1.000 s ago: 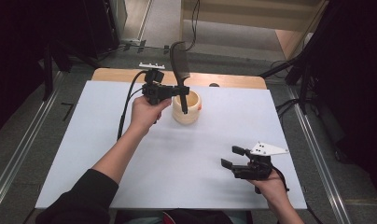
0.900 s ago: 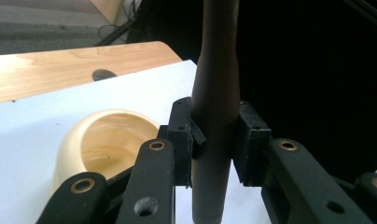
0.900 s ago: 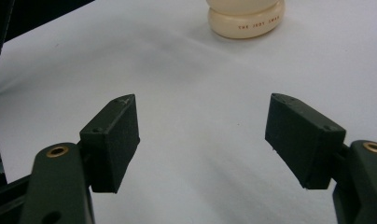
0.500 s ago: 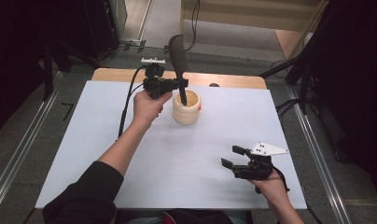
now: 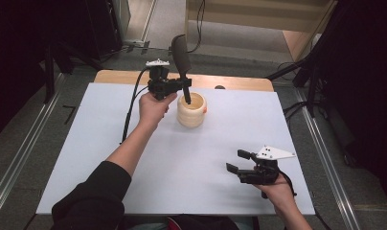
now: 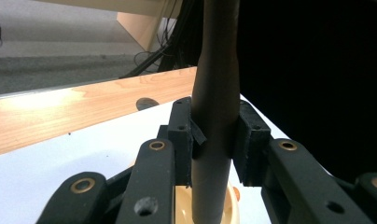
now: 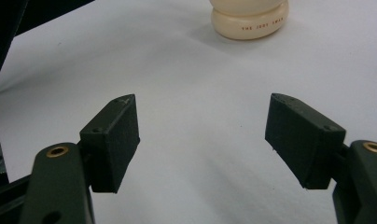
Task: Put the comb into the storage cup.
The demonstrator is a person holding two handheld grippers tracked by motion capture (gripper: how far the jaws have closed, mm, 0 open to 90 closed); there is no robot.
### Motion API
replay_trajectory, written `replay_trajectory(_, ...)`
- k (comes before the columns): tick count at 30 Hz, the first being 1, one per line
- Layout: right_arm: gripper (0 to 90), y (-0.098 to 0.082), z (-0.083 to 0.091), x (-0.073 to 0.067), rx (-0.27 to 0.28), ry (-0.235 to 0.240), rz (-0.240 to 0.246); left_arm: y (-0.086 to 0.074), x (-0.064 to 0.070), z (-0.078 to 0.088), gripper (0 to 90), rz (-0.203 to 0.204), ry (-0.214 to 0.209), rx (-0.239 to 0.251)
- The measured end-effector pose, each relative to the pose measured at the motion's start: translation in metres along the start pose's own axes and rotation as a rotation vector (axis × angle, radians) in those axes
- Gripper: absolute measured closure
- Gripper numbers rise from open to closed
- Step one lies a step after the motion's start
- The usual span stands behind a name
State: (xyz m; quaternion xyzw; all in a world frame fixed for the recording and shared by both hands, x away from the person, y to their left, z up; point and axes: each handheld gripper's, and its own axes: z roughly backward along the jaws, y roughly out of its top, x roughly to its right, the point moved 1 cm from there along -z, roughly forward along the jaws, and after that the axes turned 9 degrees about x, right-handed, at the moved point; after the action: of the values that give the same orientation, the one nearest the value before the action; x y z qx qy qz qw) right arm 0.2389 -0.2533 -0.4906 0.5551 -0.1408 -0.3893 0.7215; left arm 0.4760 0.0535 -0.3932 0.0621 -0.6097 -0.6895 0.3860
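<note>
The dark utensil (image 6: 214,116) runs off the top and bottom of the left gripper view, its lower end (image 5: 187,99) hidden inside the cream holder (image 5: 191,111), whose top the right gripper view crops

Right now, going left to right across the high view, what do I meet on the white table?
Left gripper clamped on the dark, long-handled spatula → cream ribbed round holder → right gripper, open above the white tabletop.
</note>
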Motion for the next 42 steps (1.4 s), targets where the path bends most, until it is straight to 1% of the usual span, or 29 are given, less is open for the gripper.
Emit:
replay_trajectory(4,24.1,0.000,0.000,0.000,-0.001,0.001,-0.005,-0.002,-0.001,-0.004,72.4,-0.018,0.003,0.002)
replay_trajectory(5,24.1,0.000,0.000,0.000,-0.001,0.000,-0.003,-0.003,-0.001,-0.004,72.4,-0.016,0.005,0.001)
replay_trajectory(9,24.1,0.000,0.000,0.000,0.000,0.002,-0.002,-0.006,-0.002,-0.008,72.4,-0.033,0.014,-0.014)
replay_trajectory(14,24.1,0.000,0.000,0.000,0.001,0.003,-0.003,-0.009,-0.003,-0.012,72.4,-0.028,0.013,-0.021)
replay_trajectory(18,24.2,0.001,0.001,0.000,0.007,0.000,0.002,-0.012,-0.001,-0.015,72.3,-0.041,0.015,-0.030)
replay_trajectory(22,24.2,0.000,0.001,-0.001,0.006,0.003,0.006,-0.014,-0.001,-0.018,72.3,-0.040,0.015,-0.036)
replay_trajectory(25,24.2,0.000,0.001,0.000,0.011,0.001,0.005,-0.016,-0.001,-0.020,72.3,-0.048,0.019,-0.047)
replay_trajectory(32,24.2,0.000,0.002,0.000,0.010,0.000,0.006,-0.021,-0.001,-0.026,72.3,-0.066,0.022,-0.049)
replay_trajectory(36,24.2,0.000,0.002,0.000,0.011,0.000,0.003,-0.025,-0.002,-0.028,72.3,-0.080,0.025,-0.064)
replay_trajectory(38,24.2,0.000,0.003,0.000,0.011,-0.001,-0.001,-0.026,-0.003,-0.030,72.3,-0.080,0.024,-0.067)
replay_trajectory(42,24.2,0.000,0.002,0.000,0.009,-0.003,0.004,-0.029,-0.002,-0.032,72.3,-0.092,0.025,-0.079)
